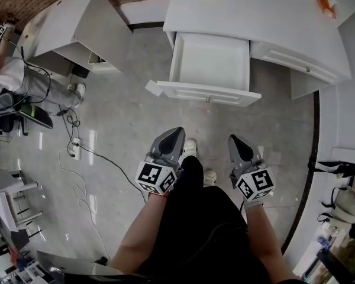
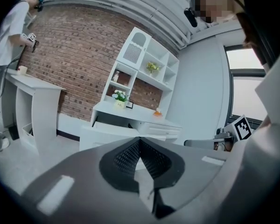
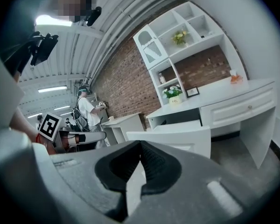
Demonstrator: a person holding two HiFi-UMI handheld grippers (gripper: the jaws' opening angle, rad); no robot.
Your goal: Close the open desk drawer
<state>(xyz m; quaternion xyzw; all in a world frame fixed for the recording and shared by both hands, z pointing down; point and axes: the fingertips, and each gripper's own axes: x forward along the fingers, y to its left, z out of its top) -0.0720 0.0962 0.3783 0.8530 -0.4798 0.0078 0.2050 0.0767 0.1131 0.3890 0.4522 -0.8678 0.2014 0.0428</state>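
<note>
Drawer (image 1: pixel 210 61) is pulled well out of the desk (image 1: pixel 254 16), sticking off the desk's front edge at its left end. Its front panel (image 1: pixel 206 92) faces the person, with a small knob (image 1: pixel 208 99) at mid-width. The neighbouring drawer (image 1: pixel 296 61), further right along that edge, sits flush.

Left gripper (image 1: pixel 176 132): clenched, jaws tip to tip, nothing between them. Right gripper (image 1: pixel 236 139): same, clamped on nothing. Both hang low over the floor (image 1: pixel 118 117) in front of the person's legs (image 1: pixel 195 218), well apart from the panel, no contact.

Key geometry:
- The drawer lies straight ahead of both grippers.
- The panel's long axis runs left-right across the person's stance, so closing travel is straight away from the person, into the desk.
- The knob sits roughly between the two grippers. The left tip looks marginally nearer the panel, but it's close to even.

Judgement: closing not started. No grasp needed, since closed tips can push flat on the panel. Push near the knob, or with one gripper either side of it. A push out at one end of the panel risks racking the drawer on its runners.
</note>
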